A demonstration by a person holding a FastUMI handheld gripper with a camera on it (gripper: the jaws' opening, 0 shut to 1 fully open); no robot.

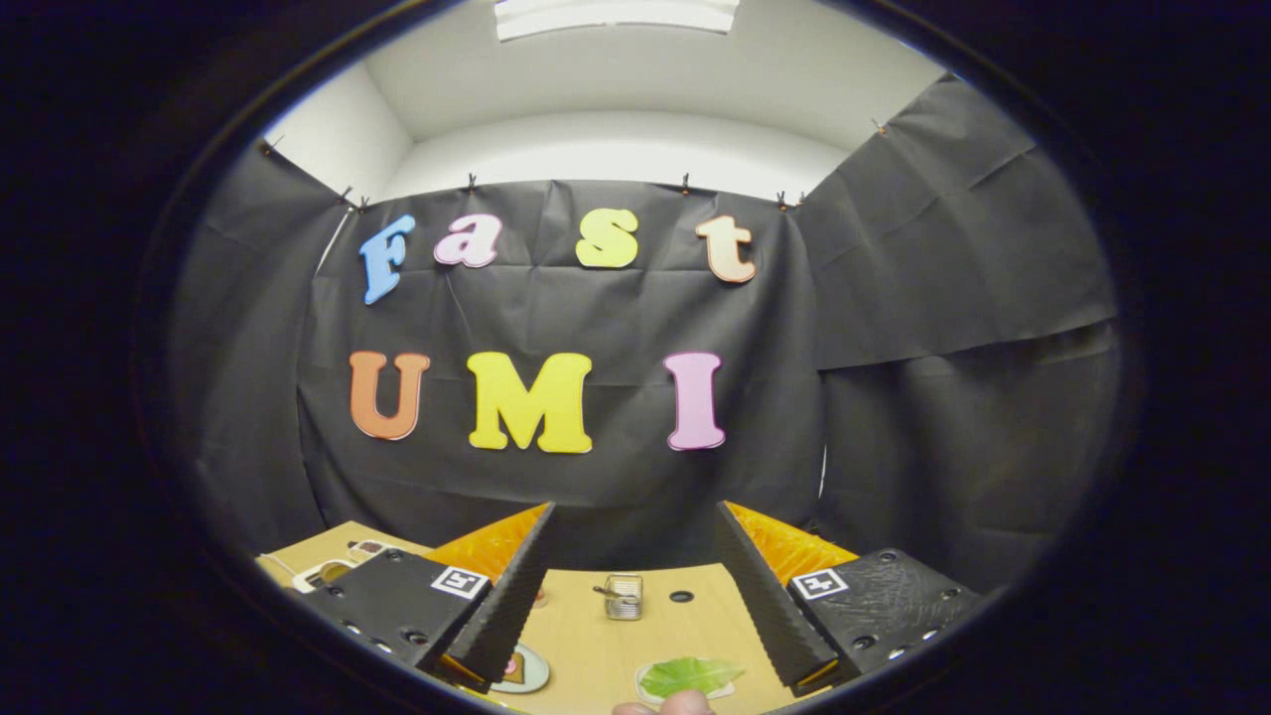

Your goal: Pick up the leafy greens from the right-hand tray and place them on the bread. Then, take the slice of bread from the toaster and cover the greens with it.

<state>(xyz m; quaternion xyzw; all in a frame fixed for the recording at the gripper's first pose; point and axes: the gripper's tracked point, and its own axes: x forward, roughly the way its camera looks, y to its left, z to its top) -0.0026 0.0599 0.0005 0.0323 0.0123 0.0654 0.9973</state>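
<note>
My gripper [635, 546] is held high above the wooden table [685, 631] and stands open, with nothing between its two black ribbed fingers [516, 586]. Beyond and between the fingers a small silver toaster [624, 596] stands near the table's far edge; I cannot tell whether bread is in it. Closer to me, toward the right finger, green leafy greens [690, 675] lie on a small white tray [645, 685]. By the left finger sits a round plate [526, 670], partly hidden, with something brown and pink on it.
A fingertip of a person's hand [663, 703] shows just in front of the greens' tray. A small dark hole [681, 597] marks the table right of the toaster. White and brown items [333, 568] lie at the table's far left corner.
</note>
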